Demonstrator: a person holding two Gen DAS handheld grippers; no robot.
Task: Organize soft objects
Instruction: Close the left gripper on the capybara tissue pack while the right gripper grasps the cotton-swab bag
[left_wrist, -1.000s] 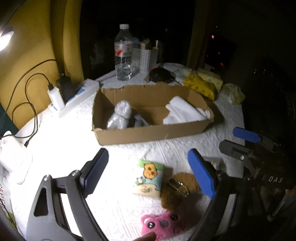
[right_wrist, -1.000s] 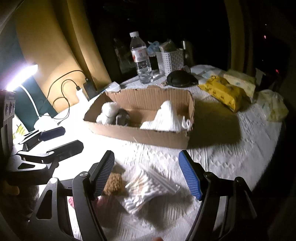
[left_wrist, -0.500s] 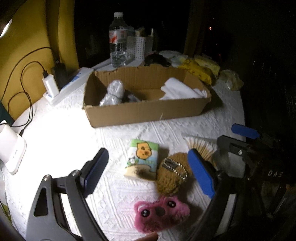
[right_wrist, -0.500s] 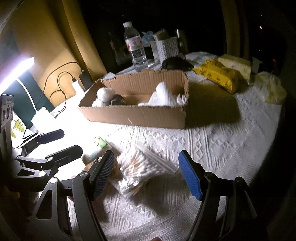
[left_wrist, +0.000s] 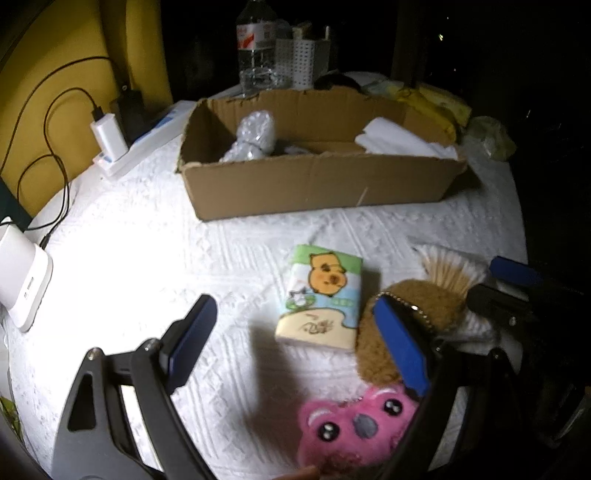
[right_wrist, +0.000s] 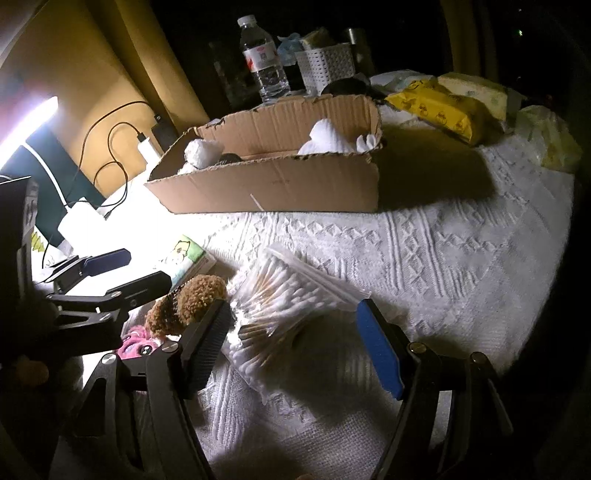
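Pink plush (left_wrist: 354, 428) cut off below, brown plush (left_wrist: 399, 332) half-hidden — left gripper (left_wrist: 295, 343) wide.

Both wrist cams sit low and close over the table, facing the cardboard box (left_wrist: 317, 184) (right_wrist: 273, 184); the 2 views share it.

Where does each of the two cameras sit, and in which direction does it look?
Left wrist: sits on the left gripper, looks forward and down over the tissue pack toward the cardboard box; own open fingers show, right gripper at the right edge.
Right wrist: sits on the right gripper, above the cotton swab bag; left gripper at left.
Shared: box, tissue pack, brown plush, pink plush.
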